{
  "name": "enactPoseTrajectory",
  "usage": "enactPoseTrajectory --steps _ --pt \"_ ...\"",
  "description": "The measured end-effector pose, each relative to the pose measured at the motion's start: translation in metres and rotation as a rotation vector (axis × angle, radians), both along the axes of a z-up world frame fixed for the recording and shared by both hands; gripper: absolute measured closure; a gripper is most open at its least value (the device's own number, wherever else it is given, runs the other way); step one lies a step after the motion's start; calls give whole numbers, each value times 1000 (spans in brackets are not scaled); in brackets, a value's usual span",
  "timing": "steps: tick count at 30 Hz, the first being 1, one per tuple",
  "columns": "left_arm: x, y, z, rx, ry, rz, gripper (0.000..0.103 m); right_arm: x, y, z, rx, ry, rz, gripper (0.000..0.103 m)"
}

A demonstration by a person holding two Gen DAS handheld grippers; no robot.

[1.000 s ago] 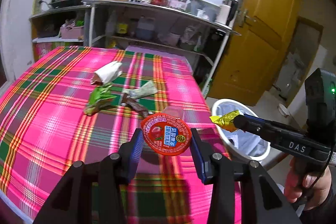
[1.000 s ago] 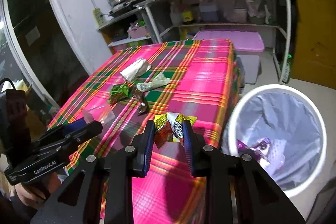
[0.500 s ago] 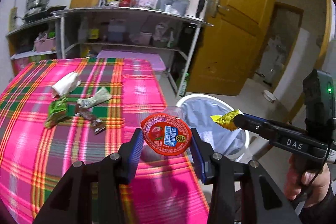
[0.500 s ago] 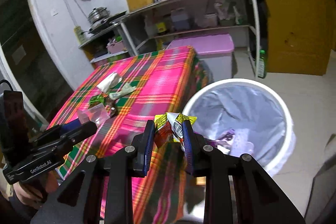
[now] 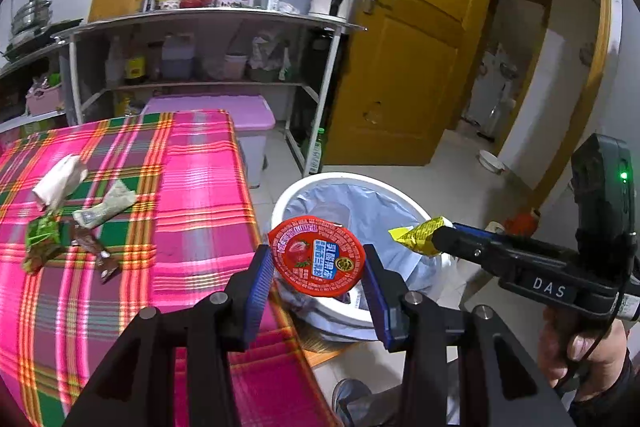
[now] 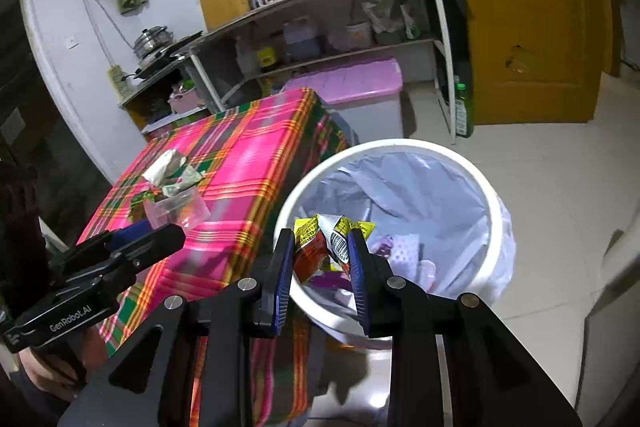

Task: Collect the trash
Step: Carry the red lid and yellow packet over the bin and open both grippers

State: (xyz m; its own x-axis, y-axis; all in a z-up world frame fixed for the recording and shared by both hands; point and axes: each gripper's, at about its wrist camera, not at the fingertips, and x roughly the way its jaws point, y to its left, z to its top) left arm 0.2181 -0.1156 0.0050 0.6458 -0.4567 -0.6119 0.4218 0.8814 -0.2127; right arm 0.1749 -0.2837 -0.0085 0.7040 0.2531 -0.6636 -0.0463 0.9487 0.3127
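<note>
My left gripper [image 5: 318, 269] is shut on a clear jelly cup with a red lid [image 5: 316, 255], held over the near rim of the white trash bin [image 5: 304, 187]. The cup also shows in the right wrist view [image 6: 176, 207]. My right gripper [image 6: 322, 261] is shut on a yellow and red snack wrapper [image 6: 316, 247], held above the bin [image 6: 496, 203], which has a grey liner and some trash inside. The wrapper also shows in the left wrist view [image 5: 420, 237].
The pink plaid table [image 5: 192, 187] carries a white tissue [image 5: 60, 181], a green wrapper [image 5: 40, 239], a pale wrapper [image 5: 106, 209] and a dark wrapper [image 5: 98, 253]. A pink-lidded box [image 6: 352, 87], metal shelves [image 5: 200, 23] and a yellow door [image 5: 412, 39] stand behind.
Both grippers have swung right from over the table to the bin, still holding the jelly cup and the snack wrapper.
</note>
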Motion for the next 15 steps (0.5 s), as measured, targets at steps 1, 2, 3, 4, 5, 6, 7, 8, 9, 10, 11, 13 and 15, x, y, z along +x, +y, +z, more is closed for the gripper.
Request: enactPoseTrajectory --steps 1,2,3,4,5,6,7,8,9,10,11,13,15 --pt "2 -3 -2 2 4 -3 59 1 -2 -2 1 5 -4 75" --pt "5 -5 -4 5 11 -6 59 2 -5 -5 3 11 -10 75" --pt "8 -9 -8 7 21 -16 59 2 -6 -7 3 16 -15 75" --pt "11 -12 -11 10 29 -23 59 4 -8 -9 3 23 -20 75" --pt "13 -15 -13 13 36 -27 59 5 -11 -12 5 31 -25 75" --pt "17 -19 -17 20 47 -33 59 7 -12 -15 5 40 -28 75" --pt "20 -23 -21 24 59 -41 59 7 -14 -18 5 49 -30 75" --pt "22 -25 -23 26 67 -47 59 8 -16 -22 5 60 -34 75" --pt "25 -29 -27 31 76 -52 59 9 -17 -24 4 70 -37 75" --pt "28 -32 -31 37 86 -57 59 11 -19 -28 5 82 -41 75" --pt "29 -34 -33 38 93 -62 59 12 -20 -30 5 89 -42 75" --pt "33 -39 -38 42 108 -72 59 14 -24 -36 4 105 -49 75" --pt "36 -43 -44 50 121 -74 58 16 -26 -40 4 117 -55 75"
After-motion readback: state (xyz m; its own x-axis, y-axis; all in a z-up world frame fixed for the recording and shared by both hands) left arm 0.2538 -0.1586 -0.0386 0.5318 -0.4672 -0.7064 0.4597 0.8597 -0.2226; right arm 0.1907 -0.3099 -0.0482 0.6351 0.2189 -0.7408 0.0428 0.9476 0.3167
